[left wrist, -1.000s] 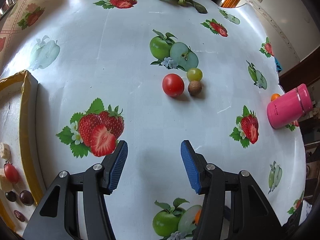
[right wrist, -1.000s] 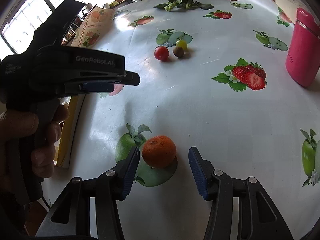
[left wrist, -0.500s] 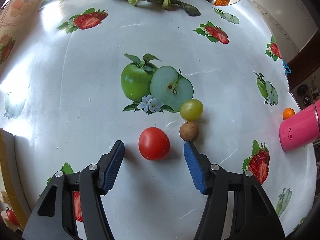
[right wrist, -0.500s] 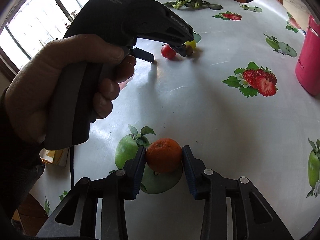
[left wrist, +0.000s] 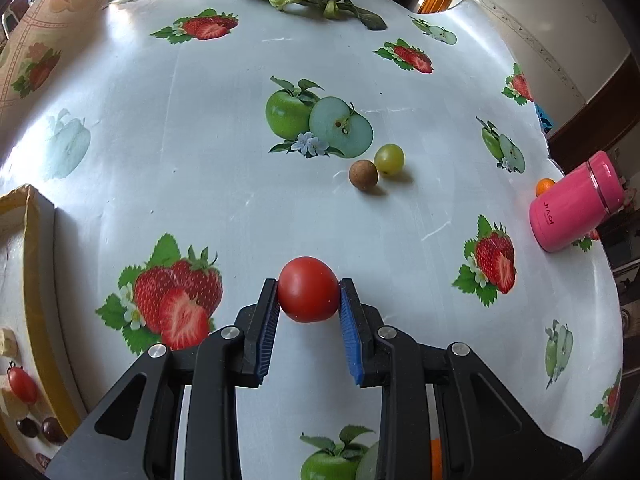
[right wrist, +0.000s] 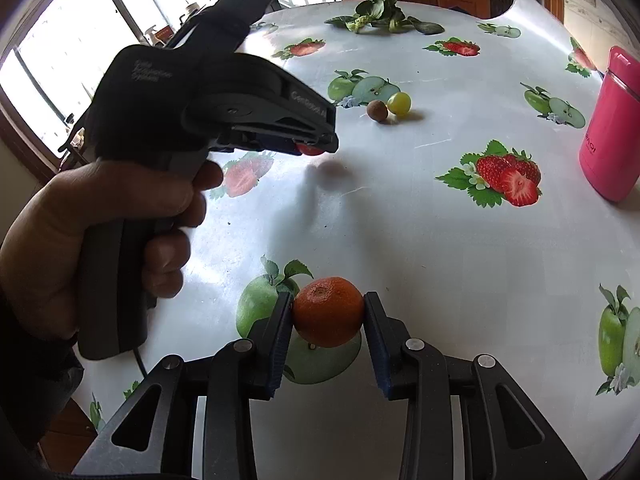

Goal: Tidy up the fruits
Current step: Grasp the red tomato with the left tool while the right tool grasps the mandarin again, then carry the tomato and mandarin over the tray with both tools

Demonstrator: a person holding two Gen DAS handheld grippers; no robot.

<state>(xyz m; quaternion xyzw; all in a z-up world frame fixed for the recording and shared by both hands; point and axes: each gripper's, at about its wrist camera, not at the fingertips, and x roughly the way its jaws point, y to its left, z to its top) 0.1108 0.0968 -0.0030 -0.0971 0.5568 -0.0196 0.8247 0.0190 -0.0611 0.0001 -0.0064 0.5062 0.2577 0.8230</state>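
Tomato point(left wrist: 308, 289) clamped in left gripper point(left wrist: 308, 300), tangerine point(right wrist: 327, 311) in right gripper point(right wrist: 327, 316).

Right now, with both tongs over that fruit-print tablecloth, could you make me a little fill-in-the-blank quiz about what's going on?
1. The left tongs are shut on a red ____.
2. The right tongs are shut on a small ____.
3. Beside the green grape on the tablecloth lies a round ____ fruit.
4. The pink flask stands near the table's ____ edge in the left tongs' view.

Missing words: tomato; orange; brown; right
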